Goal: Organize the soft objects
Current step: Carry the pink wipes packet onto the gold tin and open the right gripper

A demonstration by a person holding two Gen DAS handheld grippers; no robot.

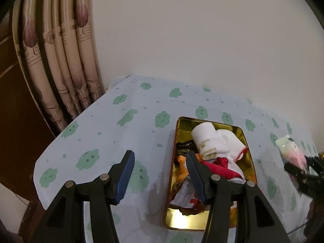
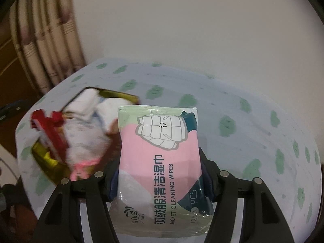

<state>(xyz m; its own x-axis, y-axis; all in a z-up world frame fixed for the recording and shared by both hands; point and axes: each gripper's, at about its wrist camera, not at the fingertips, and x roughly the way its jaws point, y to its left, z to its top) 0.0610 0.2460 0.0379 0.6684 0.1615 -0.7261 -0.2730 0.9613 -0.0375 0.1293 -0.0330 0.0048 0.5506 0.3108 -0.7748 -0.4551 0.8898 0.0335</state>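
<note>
A gold tin [image 1: 182, 219] lies on the cloud-print cloth [image 1: 121, 125], holding rolled white socks [image 1: 204, 135], a red cloth [image 1: 218, 169] and other small soft items. My left gripper [image 1: 160, 156] hovers open over the tin's near left edge, nothing between its blue pads. In the right wrist view, my right gripper [image 2: 160, 158] is shut on a pink and green pack of cleaning wipes [image 2: 160, 151], held above the cloth to the right of the tin [image 2: 44, 158]. The left wrist view shows the pack [image 1: 291, 151] and the right gripper [image 1: 301, 174] at its far right edge.
A patterned curtain [image 1: 60, 60] hangs at the back left beside a plain wall. The table's left edge drops to a dark wooden floor [image 1: 18, 121]. Bare cloth [image 2: 243, 131] stretches right of the tin. The tin's contents, white fabric [image 2: 85, 137] and a red ribbon [image 2: 50, 125], look blurred.
</note>
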